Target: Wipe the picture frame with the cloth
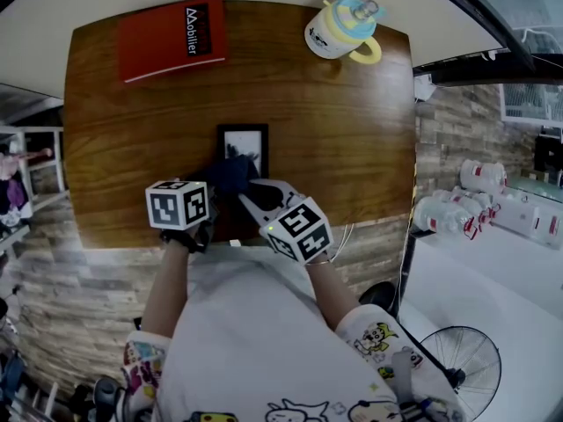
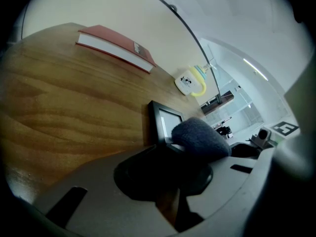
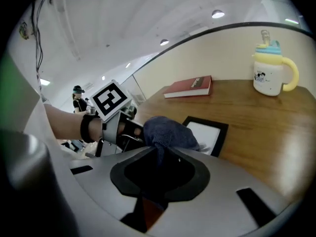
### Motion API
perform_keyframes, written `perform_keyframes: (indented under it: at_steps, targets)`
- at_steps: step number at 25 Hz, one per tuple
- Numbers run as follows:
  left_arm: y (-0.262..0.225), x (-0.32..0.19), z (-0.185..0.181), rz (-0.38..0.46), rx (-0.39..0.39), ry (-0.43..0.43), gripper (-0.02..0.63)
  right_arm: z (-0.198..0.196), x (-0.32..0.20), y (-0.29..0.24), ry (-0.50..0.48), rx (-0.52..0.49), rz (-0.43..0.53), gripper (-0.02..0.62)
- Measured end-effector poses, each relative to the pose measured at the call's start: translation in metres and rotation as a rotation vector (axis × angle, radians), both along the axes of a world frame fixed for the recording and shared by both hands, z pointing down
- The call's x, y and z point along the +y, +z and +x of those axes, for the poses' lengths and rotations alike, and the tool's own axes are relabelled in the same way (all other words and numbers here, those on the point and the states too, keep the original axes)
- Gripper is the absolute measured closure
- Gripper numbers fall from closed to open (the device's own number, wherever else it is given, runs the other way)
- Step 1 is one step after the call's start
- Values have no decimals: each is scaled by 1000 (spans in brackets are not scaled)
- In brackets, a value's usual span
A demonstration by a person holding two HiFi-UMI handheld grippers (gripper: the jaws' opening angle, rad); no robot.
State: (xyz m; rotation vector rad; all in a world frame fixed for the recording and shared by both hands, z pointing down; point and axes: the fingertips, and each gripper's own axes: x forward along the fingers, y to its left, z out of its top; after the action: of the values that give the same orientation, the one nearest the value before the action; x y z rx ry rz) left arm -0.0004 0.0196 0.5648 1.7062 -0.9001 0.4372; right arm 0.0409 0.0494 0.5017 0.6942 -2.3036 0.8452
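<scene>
A black picture frame (image 1: 244, 146) lies flat in the middle of the wooden table (image 1: 334, 121). A dark blue cloth (image 1: 230, 173) sits bunched over the frame's near end. My right gripper (image 1: 250, 190) is shut on the cloth (image 3: 165, 131), which bulges out ahead of its jaws over the frame (image 3: 210, 132). My left gripper (image 1: 217, 197) comes in from the left and is shut on the near edge of the frame (image 2: 165, 120); the cloth (image 2: 200, 136) lies just to its right. The frame's near corner is hidden under the cloth.
A red book (image 1: 171, 38) lies at the table's far left corner. A sippy cup with a yellow handle (image 1: 341, 29) stands at the far right. The table's near edge (image 1: 378, 227) runs just in front of the person's body. A fan (image 1: 462, 359) stands on the floor at right.
</scene>
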Motion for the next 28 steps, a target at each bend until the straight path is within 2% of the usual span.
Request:
perform_keyframes:
  at_steps: [5, 13, 19, 28]
  targets:
    - [-2, 1, 0, 6, 5, -3, 551, -13, 2, 24, 24, 20, -65, 540]
    - [-1, 2, -1, 3, 24, -15, 554, -19, 2, 39, 1, 161, -3, 540]
    - [-1, 1, -1, 9, 18, -8, 554, -19, 1, 41, -63, 233, 22, 540]
    - [-1, 1, 0, 13, 14, -1, 554, 10, -1, 42, -55, 297, 49, 540]
